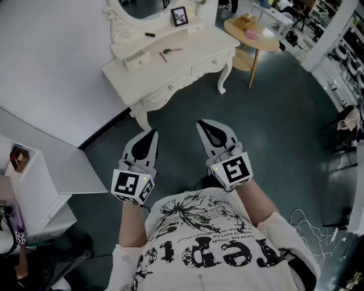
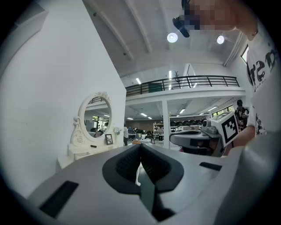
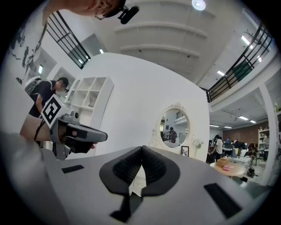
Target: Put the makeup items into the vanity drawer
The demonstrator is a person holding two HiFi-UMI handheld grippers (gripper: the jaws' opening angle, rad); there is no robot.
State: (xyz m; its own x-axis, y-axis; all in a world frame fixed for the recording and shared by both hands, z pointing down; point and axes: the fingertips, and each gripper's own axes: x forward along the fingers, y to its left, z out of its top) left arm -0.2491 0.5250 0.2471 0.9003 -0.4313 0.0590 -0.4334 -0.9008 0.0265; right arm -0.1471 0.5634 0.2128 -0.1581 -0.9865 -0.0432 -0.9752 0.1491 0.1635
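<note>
ahead, carved cream vanity (image 1: 196, 46), oval mirror (image 1: 142, 7)

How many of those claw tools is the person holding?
2. The left gripper is in the left hand and the right gripper in the right. They sit side by side, both pointing toward the white vanity, jaws shut and empty.
</note>
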